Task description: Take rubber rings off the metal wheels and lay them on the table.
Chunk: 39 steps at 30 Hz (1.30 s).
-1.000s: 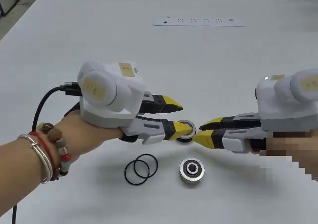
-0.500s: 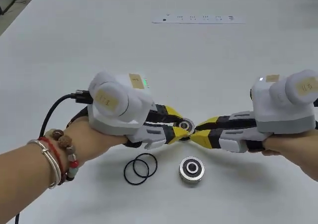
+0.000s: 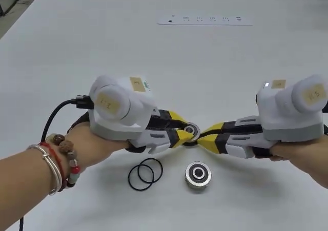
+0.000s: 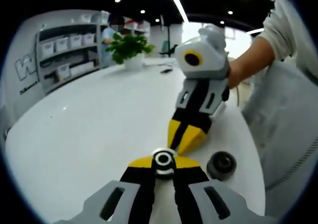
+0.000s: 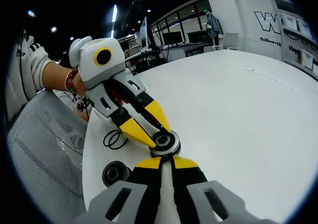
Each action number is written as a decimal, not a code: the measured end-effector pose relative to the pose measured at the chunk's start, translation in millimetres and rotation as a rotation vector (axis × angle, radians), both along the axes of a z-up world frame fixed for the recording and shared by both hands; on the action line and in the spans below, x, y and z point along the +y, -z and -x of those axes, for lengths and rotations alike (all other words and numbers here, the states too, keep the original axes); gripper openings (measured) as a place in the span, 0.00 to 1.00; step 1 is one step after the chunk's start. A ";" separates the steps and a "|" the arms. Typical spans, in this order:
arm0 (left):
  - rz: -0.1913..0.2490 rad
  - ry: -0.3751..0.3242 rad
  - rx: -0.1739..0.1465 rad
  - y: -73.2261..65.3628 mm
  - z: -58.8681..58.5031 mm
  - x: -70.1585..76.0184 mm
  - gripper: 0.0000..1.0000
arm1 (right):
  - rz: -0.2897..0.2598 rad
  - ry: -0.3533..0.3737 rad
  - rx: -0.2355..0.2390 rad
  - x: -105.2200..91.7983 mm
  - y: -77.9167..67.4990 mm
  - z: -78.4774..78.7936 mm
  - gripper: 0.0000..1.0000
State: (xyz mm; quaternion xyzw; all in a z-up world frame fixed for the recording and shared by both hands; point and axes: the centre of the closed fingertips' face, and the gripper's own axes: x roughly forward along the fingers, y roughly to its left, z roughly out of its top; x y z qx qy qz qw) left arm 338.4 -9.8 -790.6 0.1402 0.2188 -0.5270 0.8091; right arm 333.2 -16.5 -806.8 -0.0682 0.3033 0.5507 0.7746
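Two black rubber rings (image 3: 145, 174) lying overlapped, metal wheel (image 3: 198, 174) flat just beside — second wheel (image 3: 191, 131) held above.

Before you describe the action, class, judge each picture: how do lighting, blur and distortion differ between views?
Head view: even light, sharp, soft shadows on the table under the loose wheel. Left gripper view: fisheye curves the table's edge, window glare behind the right gripper, held wheel slightly soft. Right gripper view: dark ceiling, bright table, bent lines.

Black rings (image 3: 145, 173), silver wheel (image 3: 191, 130), yellow-tipped left tool (image 3: 184, 133), right tool (image 3: 202, 137)
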 end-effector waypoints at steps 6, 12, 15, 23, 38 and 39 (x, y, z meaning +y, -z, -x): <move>-0.010 0.009 -0.009 0.4 2.3 0.7 0.14 | 0.013 0.012 -0.009 -2.7 0.7 -2.5 0.00; -0.027 0.017 -0.023 0.7 3.8 -0.1 0.14 | 0.002 0.056 0.038 -4.9 -0.4 -2.1 0.00; -0.031 0.020 -0.028 1.0 4.1 -0.2 0.13 | -0.021 0.083 0.090 -7.1 -3.1 -2.6 0.00; -0.043 0.025 -0.034 1.5 5.4 -1.9 0.13 | -0.078 0.140 0.166 -6.5 -9.9 -1.9 0.00; -0.061 0.029 -0.052 2.2 5.3 -2.4 0.13 | -0.095 0.155 0.179 0.7 -15.4 0.7 0.00; -0.061 0.029 -0.052 2.2 5.3 -2.4 0.13 | -0.095 0.154 0.179 1.0 -15.6 0.9 0.00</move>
